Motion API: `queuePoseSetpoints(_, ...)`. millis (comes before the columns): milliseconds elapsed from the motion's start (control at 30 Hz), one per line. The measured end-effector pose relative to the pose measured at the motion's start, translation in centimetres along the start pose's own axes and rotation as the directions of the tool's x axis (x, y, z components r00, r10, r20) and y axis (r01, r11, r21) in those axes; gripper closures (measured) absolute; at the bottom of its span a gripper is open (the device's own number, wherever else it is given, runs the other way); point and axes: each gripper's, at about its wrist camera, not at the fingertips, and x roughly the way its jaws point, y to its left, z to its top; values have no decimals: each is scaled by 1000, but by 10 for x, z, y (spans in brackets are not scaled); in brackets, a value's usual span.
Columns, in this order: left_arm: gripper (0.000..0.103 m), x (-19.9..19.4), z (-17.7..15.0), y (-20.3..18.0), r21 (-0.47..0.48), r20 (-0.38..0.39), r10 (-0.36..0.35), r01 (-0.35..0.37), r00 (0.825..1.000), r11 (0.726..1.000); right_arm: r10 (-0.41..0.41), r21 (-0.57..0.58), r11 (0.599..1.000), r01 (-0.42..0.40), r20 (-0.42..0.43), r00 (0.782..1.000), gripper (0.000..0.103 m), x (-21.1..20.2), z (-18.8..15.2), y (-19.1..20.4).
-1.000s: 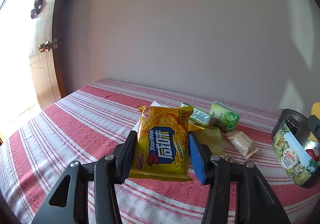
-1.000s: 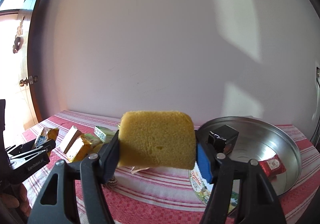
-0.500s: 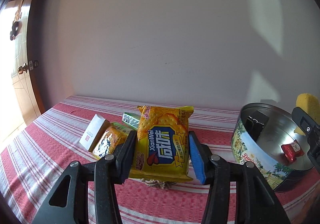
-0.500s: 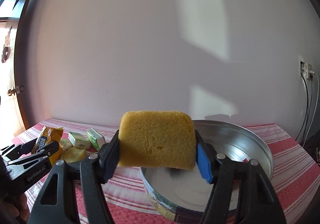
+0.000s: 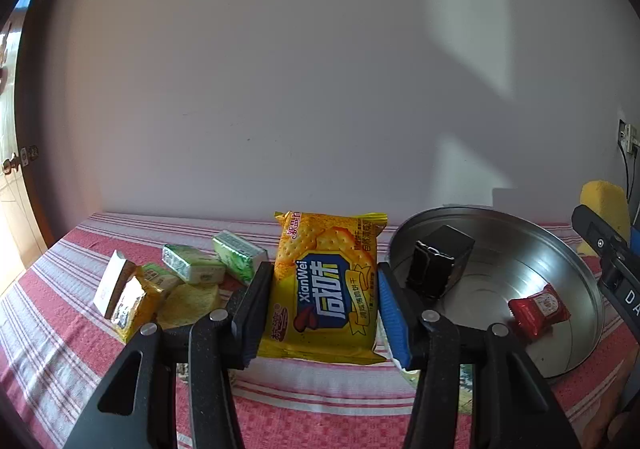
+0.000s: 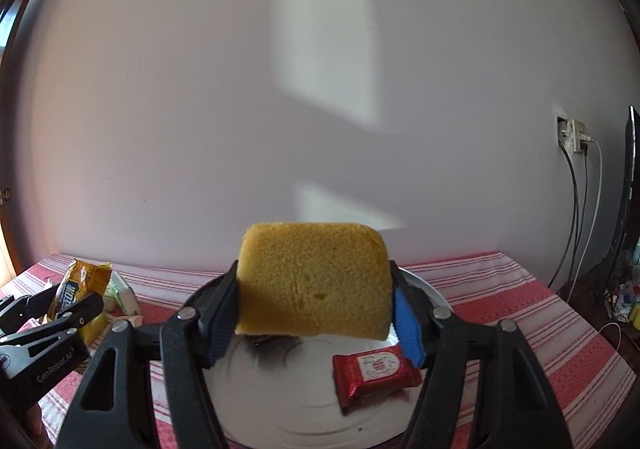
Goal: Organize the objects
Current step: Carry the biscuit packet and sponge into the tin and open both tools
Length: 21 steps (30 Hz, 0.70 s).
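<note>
Yellow cracker packet (image 5: 326,285) stands upright, clamped in the left gripper (image 5: 324,305); the right gripper (image 6: 316,309) squeezes a porous yellow sponge (image 6: 314,281) above the tin (image 6: 280,409). Red striped cloth (image 5: 60,313) meets a pale wall (image 5: 320,69). Inside the tin lie a red sachet (image 6: 374,371) and a black clip (image 5: 436,265).

Yellow cracker packet (image 5: 326,285) and sponge (image 6: 314,283) held upright beside the open tin (image 5: 560,249).
</note>
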Motion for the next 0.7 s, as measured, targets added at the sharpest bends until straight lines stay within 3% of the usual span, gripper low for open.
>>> queuePoseSetpoints(400,50,17,2,-66,50,-23,-107,108,994,993,-111,64,991,116,-79,991,35,24,-1,-48)
queuePoseSetpoints(700,50,27,-12,-85,106,-72,-126,134,989,985,-84,87,991,98,-148,985,35,35,-7,-50)
